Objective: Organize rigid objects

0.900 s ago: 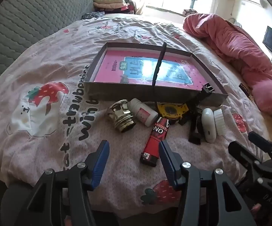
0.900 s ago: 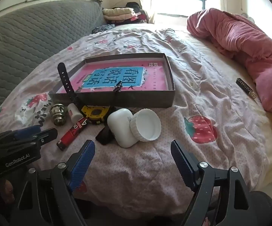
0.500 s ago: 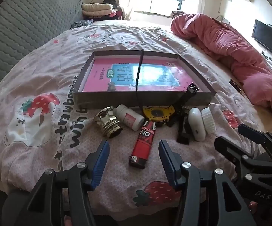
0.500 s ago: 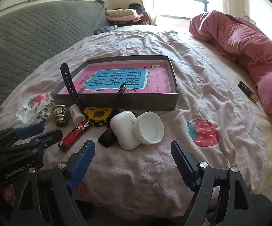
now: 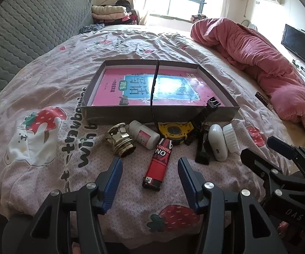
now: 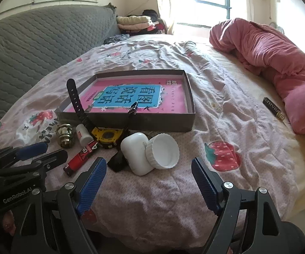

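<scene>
A row of small objects lies on the bed in front of a shallow grey box point(image 5: 226, 93) point(image 6: 189, 97) with a pink book inside. They are a gold cap point(image 5: 121, 139) point(image 6: 64, 135), a small white bottle point(image 5: 145, 134) point(image 6: 83, 134), a yellow watch point(image 5: 174, 130) point(image 6: 107, 136) with black straps, a red lighter point(image 5: 157, 162) point(image 6: 81, 154), a black clip point(image 5: 203, 150), a white case point(image 5: 217, 145) point(image 6: 136, 153) and a white lid point(image 5: 230, 137) point(image 6: 163, 151). My left gripper point(image 5: 150, 183) is open, just short of the lighter. My right gripper point(image 6: 146, 183) is open, just short of the case and lid.
A pink quilt point(image 5: 258, 61) point(image 6: 279, 63) is heaped along the right side of the bed. A small dark box point(image 5: 264, 100) point(image 6: 272, 108) lies beside it. A grey padded headboard point(image 5: 25, 33) runs along the left. The bed's front edge is under both grippers.
Both grippers have tilted up and drawn slightly back, so the objects sit lower and closer in view. Nothing on the bed has moved; both grippers stay open.
</scene>
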A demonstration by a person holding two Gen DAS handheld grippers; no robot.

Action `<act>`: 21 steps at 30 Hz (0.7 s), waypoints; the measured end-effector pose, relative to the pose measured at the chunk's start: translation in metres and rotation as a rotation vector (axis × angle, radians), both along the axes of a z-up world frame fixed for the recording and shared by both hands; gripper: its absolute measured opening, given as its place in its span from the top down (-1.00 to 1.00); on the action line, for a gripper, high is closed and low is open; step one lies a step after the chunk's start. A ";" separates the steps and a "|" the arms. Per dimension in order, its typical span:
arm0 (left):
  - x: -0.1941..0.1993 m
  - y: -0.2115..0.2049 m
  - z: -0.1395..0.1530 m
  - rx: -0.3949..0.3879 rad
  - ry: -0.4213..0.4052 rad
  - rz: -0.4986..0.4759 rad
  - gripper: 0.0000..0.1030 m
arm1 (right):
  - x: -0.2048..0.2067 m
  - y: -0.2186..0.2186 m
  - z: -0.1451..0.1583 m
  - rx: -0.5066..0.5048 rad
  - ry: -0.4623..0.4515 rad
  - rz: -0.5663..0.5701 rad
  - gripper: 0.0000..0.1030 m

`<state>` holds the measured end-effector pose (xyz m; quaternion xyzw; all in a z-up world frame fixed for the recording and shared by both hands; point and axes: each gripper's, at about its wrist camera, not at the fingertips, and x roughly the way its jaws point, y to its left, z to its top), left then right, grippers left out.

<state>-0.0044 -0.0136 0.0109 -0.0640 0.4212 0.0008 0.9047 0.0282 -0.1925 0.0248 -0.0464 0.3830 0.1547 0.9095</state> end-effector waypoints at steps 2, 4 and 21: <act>0.001 0.000 0.000 -0.002 0.002 0.001 -0.05 | 0.000 0.000 0.000 0.000 0.000 0.002 -0.61; 0.001 0.000 0.000 -0.002 -0.001 0.003 -0.05 | -0.001 0.000 0.002 -0.002 -0.010 0.000 -0.61; 0.001 -0.001 -0.001 0.000 0.002 0.002 -0.04 | -0.002 0.001 0.003 -0.007 -0.011 0.003 -0.61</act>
